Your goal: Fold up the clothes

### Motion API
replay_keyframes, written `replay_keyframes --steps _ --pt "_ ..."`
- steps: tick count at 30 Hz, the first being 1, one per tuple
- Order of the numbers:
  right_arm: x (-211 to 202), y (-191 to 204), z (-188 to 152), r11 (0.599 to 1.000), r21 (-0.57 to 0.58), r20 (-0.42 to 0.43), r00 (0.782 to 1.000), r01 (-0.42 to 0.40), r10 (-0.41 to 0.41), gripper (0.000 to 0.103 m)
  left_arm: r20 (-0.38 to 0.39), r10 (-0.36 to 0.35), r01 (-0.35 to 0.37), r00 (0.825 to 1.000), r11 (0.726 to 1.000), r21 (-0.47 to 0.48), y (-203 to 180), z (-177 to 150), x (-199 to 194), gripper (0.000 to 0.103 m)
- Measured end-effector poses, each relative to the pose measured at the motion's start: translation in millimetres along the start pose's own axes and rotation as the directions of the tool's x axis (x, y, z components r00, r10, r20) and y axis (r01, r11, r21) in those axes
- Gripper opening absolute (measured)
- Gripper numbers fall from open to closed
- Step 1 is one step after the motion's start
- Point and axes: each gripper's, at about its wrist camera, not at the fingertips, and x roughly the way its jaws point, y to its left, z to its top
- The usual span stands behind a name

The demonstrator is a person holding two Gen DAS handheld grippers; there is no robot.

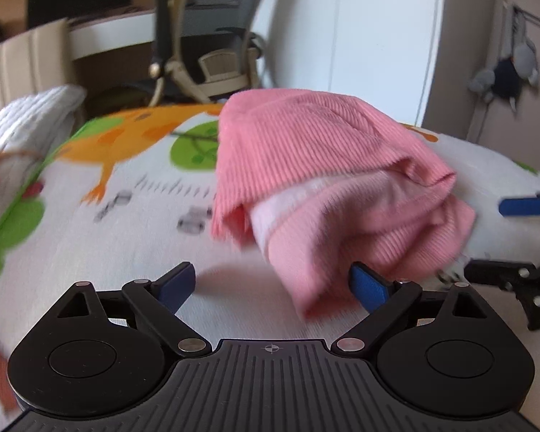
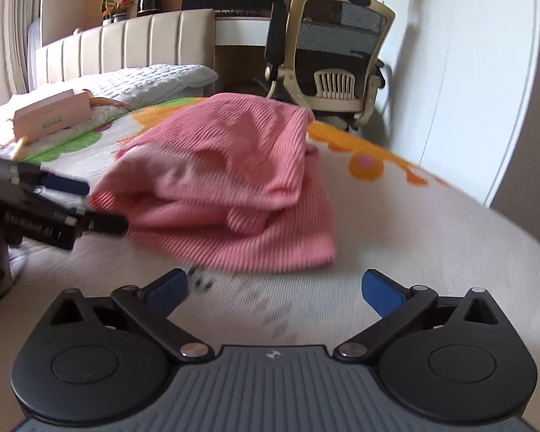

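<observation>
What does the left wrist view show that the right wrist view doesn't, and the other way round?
Left wrist only: a grey soft toy hanging on the wall, and the right gripper at its edge. Right wrist only: a pink box, a headboard, plants and the left gripper. Both: the pink garment on the printed bedspread, the chair, open jaws.

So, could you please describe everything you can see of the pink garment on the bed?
The pink garment is ribbed knit, loosely folded into a rumpled bundle with a paler lining showing at one open edge. It lies on the printed bedspread. The open left gripper is right beside it; the open right gripper sits just short of it.
</observation>
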Motion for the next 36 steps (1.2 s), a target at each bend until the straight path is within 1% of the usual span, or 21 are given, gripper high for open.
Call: replay_keyframes --steps 2,5,6,9,11,15,36 --pt "-12.8 2.6 -11.0 1.0 0.003 -0.01 1.0 -0.002 0.002 0.103 0.002 0.001 -0.001 1.0 1.0 0.006 -14.8 -13.9 -17.0 0.1" --pt "-28.7 8.3 -23.4 1.0 0.004 -0.014 1.0 0.023 -0.023 0.103 -0.015 0.015 -0.014 1.0 0.999 0.034 -39.9 -30.8 -34.5 0.103" --pt "-31.6 9.3 -26.2 1.0 0.011 -0.024 0.999 0.025 -0.025 0.103 -0.029 0.016 -0.015 0.999 0.999 0.033 -46.2 -35.0 -37.7 0.103" --pt "-32.3 11.1 -33.0 0.999 0.03 -0.074 0.997 0.03 -0.027 0.103 -0.025 0.042 -0.04 0.999 0.997 0.062 -60.9 -43.6 -45.3 0.103" --pt "-35.0 9.0 -35.8 0.998 0.045 -0.058 0.998 0.041 -0.038 0.103 -0.026 0.047 -0.046 0.999 0.997 0.054 -61.4 -42.1 -43.6 0.103" --pt "-34.1 4.9 -38.7 0.996 0.081 -0.042 0.999 0.03 -0.026 0.103 -0.025 0.041 -0.04 0.999 0.998 0.042 -58.4 -41.9 -40.5 0.103" --pt "-35.3 6.0 -42.6 0.996 0.082 -0.034 0.999 0.031 -0.028 0.103 -0.024 0.037 -0.036 0.999 0.999 0.037 -57.3 -42.7 -39.9 0.103"
